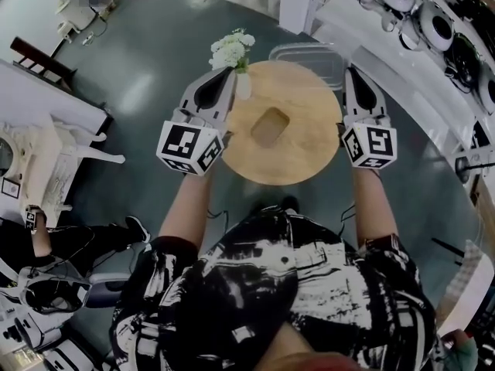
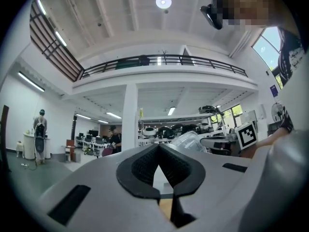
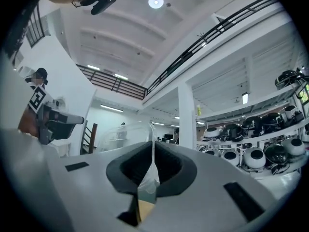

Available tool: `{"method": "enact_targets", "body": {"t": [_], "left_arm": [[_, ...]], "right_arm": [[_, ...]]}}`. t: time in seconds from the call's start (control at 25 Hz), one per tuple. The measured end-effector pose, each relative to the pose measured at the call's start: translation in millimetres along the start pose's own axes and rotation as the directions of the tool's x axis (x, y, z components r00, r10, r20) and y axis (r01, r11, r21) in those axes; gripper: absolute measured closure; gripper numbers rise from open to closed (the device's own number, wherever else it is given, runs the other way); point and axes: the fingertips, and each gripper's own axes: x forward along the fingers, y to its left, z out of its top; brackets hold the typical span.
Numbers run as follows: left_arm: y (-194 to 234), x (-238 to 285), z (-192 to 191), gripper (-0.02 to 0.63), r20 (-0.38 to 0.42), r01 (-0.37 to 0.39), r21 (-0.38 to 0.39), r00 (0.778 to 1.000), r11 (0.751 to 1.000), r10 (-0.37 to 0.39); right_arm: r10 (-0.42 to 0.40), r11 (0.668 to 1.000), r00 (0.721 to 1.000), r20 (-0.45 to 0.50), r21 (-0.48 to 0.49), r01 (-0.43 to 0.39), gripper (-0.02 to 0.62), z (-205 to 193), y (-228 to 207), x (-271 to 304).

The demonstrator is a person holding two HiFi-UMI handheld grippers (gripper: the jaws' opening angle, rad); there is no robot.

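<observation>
A round wooden table (image 1: 302, 157) stands in front of me with a rectangular tan piece (image 1: 270, 127) at its middle. On its far edge is a clear plastic container (image 1: 308, 57). My right gripper (image 1: 348, 69) is shut on that container's right rim; in the right gripper view the clear wall (image 3: 124, 135) runs down between the closed jaws (image 3: 153, 143). My left gripper (image 1: 230, 71) reaches the table's far left, right beside a white vase (image 1: 243, 86) of white flowers (image 1: 232, 51). Its jaws (image 2: 158, 146) meet at the tips with nothing pinched. The container (image 2: 189, 140) shows just beyond them.
Shelves of round white devices (image 1: 433, 22) run along the right. A white chair (image 1: 50, 157) and a white tabletop (image 1: 39, 99) are on the left. Dark grey floor (image 1: 139, 68) surrounds the table. A person (image 2: 39, 129) stands far off, and another (image 2: 115, 140) is by the desks.
</observation>
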Motion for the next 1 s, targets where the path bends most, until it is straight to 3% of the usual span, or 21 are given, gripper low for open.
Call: {"method": "enact_targets", "body": {"t": [1.0], "left_arm": [[-17, 3, 4, 0.606, 0.009, -0.012, 0.009, 1.0, 1.0, 0.012]], "right_arm": [[0.092, 0.995, 0.996, 0.017, 0.04, -0.092, 0.58, 8, 4, -1]]}}
